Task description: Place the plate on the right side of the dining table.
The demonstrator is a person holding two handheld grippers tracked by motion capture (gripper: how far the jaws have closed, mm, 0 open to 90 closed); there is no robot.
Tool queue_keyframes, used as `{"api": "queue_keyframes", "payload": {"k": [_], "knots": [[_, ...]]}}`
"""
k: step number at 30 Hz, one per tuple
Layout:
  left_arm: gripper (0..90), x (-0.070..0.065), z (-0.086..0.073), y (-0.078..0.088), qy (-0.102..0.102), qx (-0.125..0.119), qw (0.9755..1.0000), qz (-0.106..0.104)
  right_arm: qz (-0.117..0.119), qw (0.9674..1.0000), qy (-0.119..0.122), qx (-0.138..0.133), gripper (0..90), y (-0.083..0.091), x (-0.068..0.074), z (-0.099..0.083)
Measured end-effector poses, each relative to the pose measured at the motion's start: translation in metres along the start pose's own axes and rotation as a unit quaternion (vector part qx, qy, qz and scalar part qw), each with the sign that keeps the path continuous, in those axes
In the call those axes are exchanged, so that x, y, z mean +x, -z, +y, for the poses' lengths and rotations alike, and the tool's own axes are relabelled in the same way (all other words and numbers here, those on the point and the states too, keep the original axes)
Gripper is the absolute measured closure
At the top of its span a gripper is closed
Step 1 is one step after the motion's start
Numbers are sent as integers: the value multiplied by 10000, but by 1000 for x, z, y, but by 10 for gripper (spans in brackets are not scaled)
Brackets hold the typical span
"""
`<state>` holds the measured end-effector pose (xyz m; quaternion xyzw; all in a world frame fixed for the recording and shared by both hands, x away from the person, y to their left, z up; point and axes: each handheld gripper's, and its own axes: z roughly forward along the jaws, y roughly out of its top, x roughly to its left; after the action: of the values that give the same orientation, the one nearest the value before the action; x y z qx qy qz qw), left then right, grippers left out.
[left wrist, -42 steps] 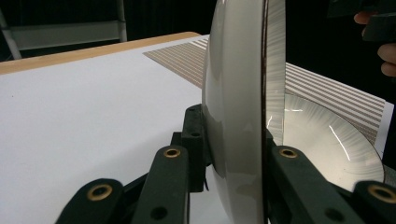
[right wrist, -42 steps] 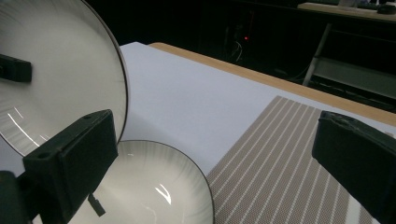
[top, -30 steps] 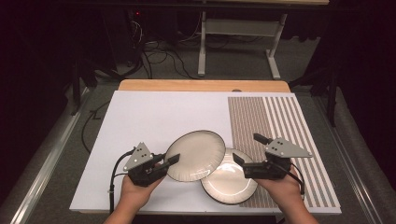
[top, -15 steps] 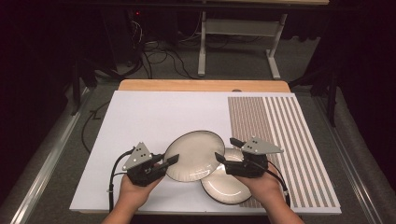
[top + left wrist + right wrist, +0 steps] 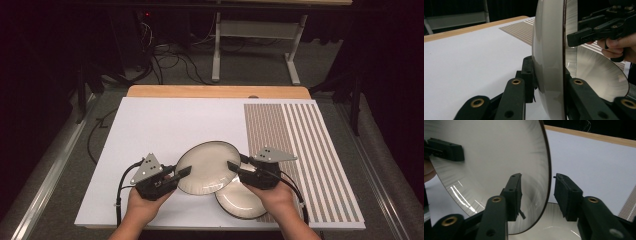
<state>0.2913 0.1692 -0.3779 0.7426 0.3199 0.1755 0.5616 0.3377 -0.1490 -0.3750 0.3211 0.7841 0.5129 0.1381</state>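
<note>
Your left gripper (image 5: 184,173) and right gripper (image 5: 235,167) flank a raised plate (image 5: 206,167); behind and right, another plate (image 5: 245,201) lies on the table (image 5: 165,125).

Bright surface, black surroundings
Overhead light floods the white surface (image 5: 165,130) while the room behind falls dark; streaky glare glints on the raised plate (image 5: 486,165), and the near claw arms blur softly in both gripper views.
</note>
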Motion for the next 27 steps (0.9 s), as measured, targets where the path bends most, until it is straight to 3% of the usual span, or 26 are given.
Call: {"api": "queue_keyframes", "payload": {"k": [10, 19, 27], "knots": [[756, 1, -2, 1, 26, -23, 10000, -22, 74, 10000, 23, 8, 730, 0, 1, -1], [758, 5, -3, 0, 168, -29, 9998, -83, 168, 9995, -281, 0, 832, 0, -5, -3], [764, 7, -4, 0, 307, -36, 9995, -101, 262, 9991, -335, -28, 861, 3, -6, -2]]}}
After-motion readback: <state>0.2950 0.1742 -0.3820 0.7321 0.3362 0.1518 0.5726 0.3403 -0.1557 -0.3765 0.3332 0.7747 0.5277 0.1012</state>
